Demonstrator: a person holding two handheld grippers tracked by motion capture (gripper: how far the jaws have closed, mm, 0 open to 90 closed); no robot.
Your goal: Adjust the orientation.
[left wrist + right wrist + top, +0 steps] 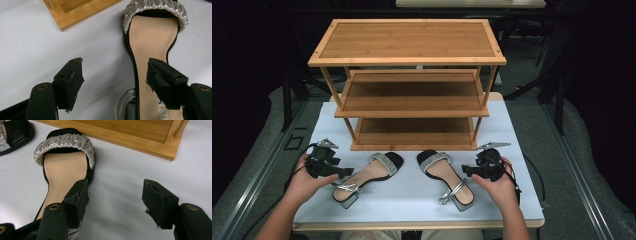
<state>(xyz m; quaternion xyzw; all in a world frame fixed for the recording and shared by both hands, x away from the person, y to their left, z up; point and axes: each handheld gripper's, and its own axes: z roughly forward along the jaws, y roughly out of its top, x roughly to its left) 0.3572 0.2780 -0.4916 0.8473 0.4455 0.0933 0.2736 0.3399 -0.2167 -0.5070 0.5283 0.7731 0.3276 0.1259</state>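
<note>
Near the front edge of the white table [412, 207], two hands hold grippers, one at each side. The left gripper [343, 173] has its jaws spread wide with nothing pressed between them; in the left gripper view one jaw hangs over the bare tabletop and the other over the insole of the left sandal [152, 47]. The right gripper [465, 171] is likewise wide apart and holds nothing, one jaw over the edge of the right sandal [64, 162], the other above the table.

Both black sandals lie between the grippers, soles down. Each has its block heel and silver ankle strap toward the front edge and its glittery toe band toward the far edge. The left sandal's long axis leans rightward going away; the right sandal's leans leftward, so the toes converge.

Just beyond the toes stands a three-tier bamboo shoe rack [412, 95], its bottom shelf close to both toe bands.
</note>
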